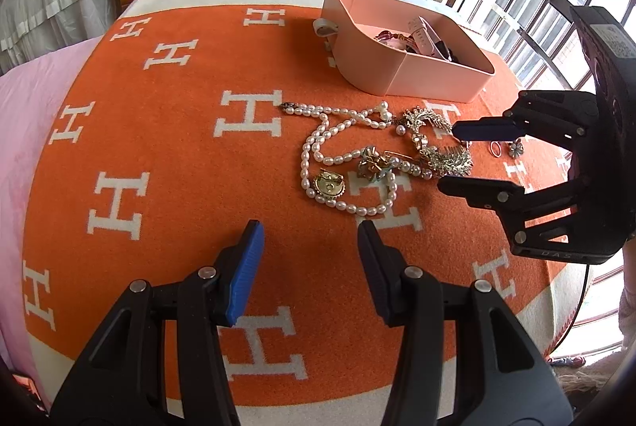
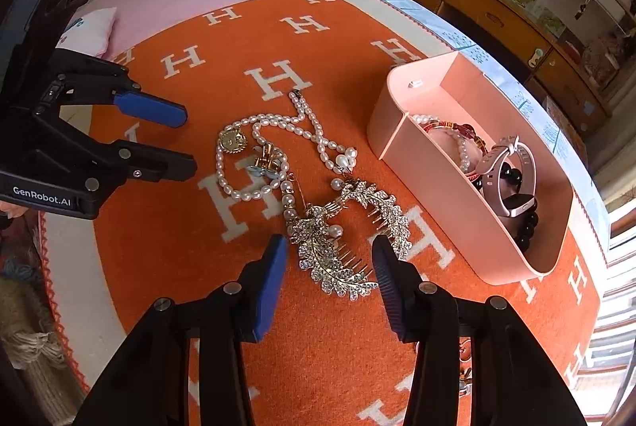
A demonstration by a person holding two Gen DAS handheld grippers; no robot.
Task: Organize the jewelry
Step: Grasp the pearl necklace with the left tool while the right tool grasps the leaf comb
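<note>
A white pearl necklace [image 1: 318, 144] [image 2: 254, 155] lies looped on the orange blanket, tangled with a rhinestone leaf hair comb [image 1: 433, 144] [image 2: 342, 259]. A round gold brooch [image 1: 328, 183] [image 2: 232, 140] and a gold-and-blue clip [image 1: 371, 163] [image 2: 266, 157] rest inside the loops. My right gripper [image 1: 449, 155] [image 2: 330, 267] is open and straddles the comb's near leaf, and its pads do not press on it. To the left of the pile my left gripper [image 1: 310, 239] [image 2: 189, 140] hangs open, with nothing between its fingers.
A pink two-part box [image 1: 369, 64] [image 2: 461, 84] stands beyond the pile; one part holds a pink watch [image 2: 505, 171], beads and bracelets. A small ring [image 1: 495, 148] and a flower earring [image 1: 514, 148] lie at the right. The blanket's edge drops off near the window.
</note>
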